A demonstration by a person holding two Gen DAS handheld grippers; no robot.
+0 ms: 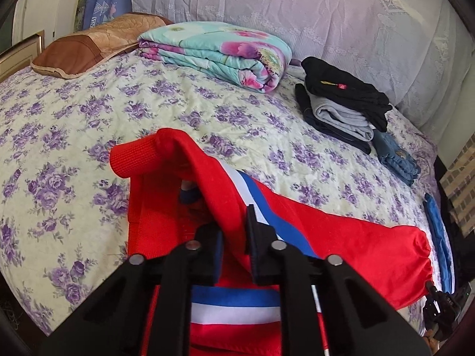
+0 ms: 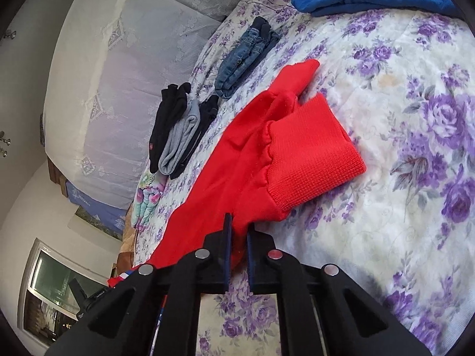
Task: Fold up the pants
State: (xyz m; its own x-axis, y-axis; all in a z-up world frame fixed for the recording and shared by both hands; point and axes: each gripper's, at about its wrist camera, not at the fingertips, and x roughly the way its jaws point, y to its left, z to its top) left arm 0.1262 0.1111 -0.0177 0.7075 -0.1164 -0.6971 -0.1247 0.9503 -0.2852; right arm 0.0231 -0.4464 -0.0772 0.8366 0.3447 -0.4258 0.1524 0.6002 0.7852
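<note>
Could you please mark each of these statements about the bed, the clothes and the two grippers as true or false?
1. Both grippers are shut on the red pants. True: the left gripper and the right gripper each pinch red fabric.
2. The red pants carry a green and yellow stripe. False: the stripe is white and blue.
3. A stack of folded dark and grey clothes lies on the bed. True.
4. The bedsheet is plain white. False: it has purple flowers.
5. The folded floral blanket lies on the floor. False: it lies on the bed near the pillow.
</note>
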